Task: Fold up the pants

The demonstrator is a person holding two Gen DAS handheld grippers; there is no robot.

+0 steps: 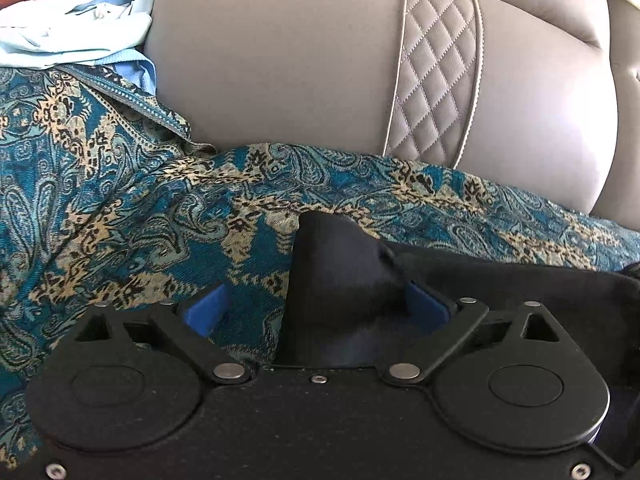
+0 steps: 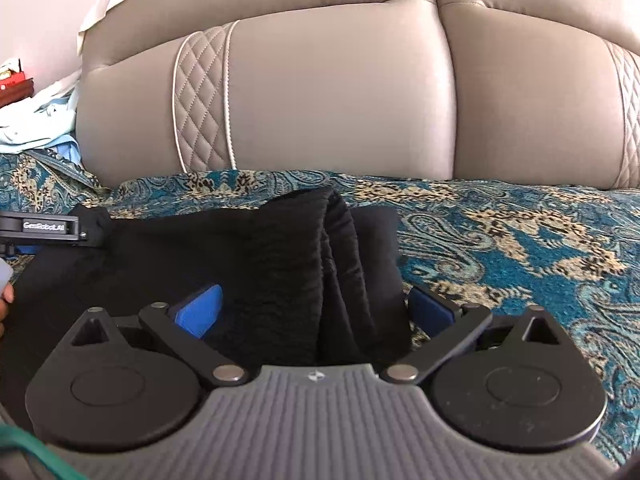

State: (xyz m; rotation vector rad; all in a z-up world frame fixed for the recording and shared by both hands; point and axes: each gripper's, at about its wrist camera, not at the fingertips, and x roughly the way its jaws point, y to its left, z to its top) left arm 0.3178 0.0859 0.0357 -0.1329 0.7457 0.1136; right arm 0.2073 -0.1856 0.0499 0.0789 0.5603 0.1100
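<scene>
On the patterned teal throw [image 2: 520, 232] that covered the sofa seat, the black pants [image 2: 256, 256] lay as a folded bundle, its long axis running left to right in front of the beige leather backrest [image 2: 328, 100]. Both grippers stood at its near side, one at each end, so neither hand was clearly the nearer.

At the right end, the right gripper [image 2: 316, 308] had its blue pads [image 2: 200, 312] spread wide. The thick stacked edge of the pants, waistband folds showing, rose between them, but neither pad seemed to press on it; the left pad rested over flat cloth and the right pad stood just beside the stack.

At the left end, the left gripper [image 1: 316, 304] also stood wide. A peaked corner of the pants [image 1: 340, 272] stuck up between its pads [image 1: 208, 308], leaning against the right one, with bare throw showing by the left one. I judged that cloth let go rather than held.

Far to the left, a heap of pale blue laundry [image 1: 72, 32] sat well apart from the work.
</scene>
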